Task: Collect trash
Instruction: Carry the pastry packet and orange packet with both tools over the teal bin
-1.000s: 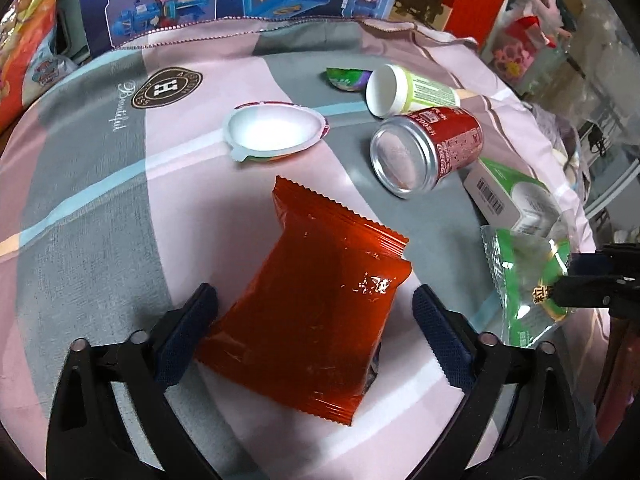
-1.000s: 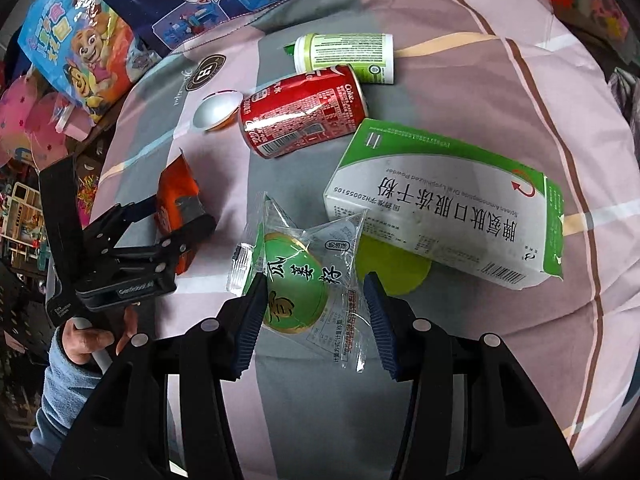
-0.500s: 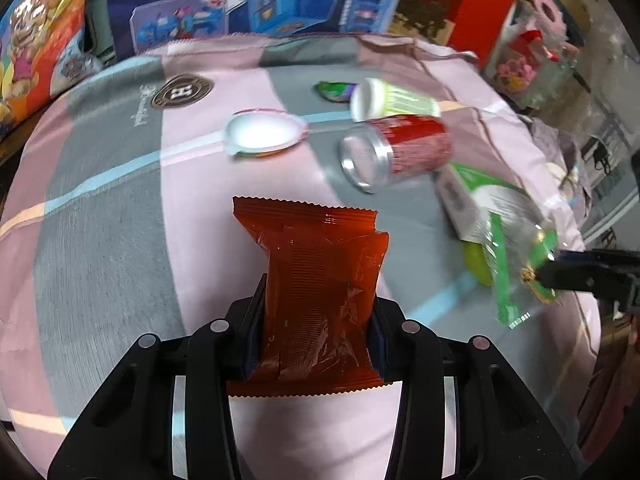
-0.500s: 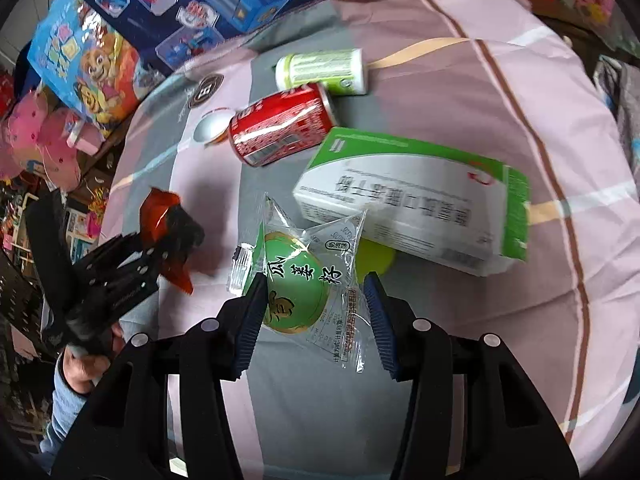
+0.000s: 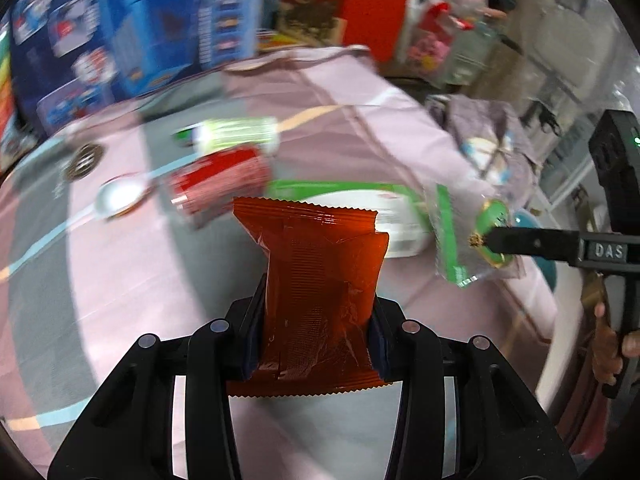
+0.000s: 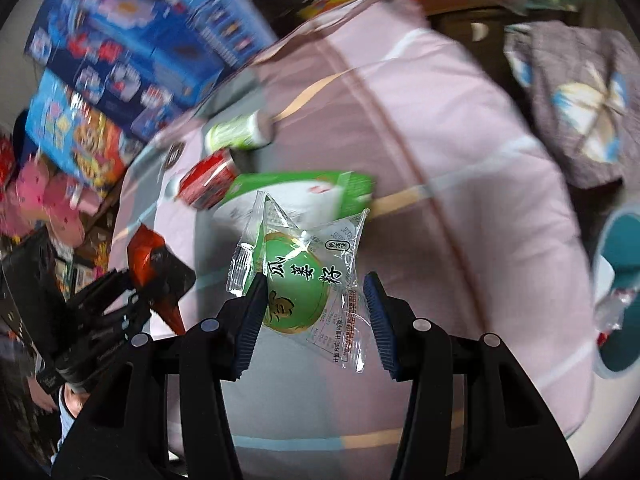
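Left gripper [image 5: 316,336] is clamped on the orange packet [image 5: 316,280], lifted off the bed [image 5: 120,272]. Right gripper [image 6: 316,304] pinches the clear green-label wrapper [image 6: 304,280].

On the quilt [image 5: 120,280] ahead, the can [image 5: 220,182] lies between the lid [image 5: 118,198] at left and the box [image 5: 360,200] at right, the bottle [image 5: 236,134] behind it.

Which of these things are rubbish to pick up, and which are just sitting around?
Rubbish:
- red wrapper, held in the left gripper
- green packet, held in the right gripper
- red can
- green bottle
- green and white box
- white lid

Just sitting around:
- toy boxes
- blanket
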`<state>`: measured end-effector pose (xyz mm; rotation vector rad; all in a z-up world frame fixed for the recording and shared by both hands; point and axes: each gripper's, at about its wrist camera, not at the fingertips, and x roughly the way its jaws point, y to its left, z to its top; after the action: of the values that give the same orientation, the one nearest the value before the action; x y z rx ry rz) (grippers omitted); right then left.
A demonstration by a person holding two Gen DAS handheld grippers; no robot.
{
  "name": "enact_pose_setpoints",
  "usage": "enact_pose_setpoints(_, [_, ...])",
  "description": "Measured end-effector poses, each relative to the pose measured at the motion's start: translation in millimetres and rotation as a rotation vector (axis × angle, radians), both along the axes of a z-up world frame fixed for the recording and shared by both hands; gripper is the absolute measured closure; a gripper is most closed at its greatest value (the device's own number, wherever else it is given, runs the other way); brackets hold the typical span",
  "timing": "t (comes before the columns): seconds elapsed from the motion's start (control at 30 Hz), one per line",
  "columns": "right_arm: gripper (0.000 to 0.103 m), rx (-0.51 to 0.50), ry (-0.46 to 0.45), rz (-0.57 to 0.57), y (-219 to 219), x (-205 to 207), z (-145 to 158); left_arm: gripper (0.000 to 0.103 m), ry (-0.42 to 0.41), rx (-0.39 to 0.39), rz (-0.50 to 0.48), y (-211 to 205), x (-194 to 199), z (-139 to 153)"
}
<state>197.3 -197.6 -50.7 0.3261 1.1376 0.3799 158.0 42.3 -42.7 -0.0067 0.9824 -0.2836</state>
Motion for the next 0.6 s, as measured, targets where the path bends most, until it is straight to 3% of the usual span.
enact_pose_setpoints(0.37, [0.056, 0.044, -0.026, -0.312, -182.2, -28.7, -1.3, 0.06, 0.01, -0.01, -0.279, -175.2, 10.8, 3.9])
enact_pose_setpoints(0.6, [0.056, 0.057, -0.018, -0.477, -276.5, -55.0, -12.1, 0.06, 0.032, 0.001, -0.414, -262.9, 10.2, -0.9])
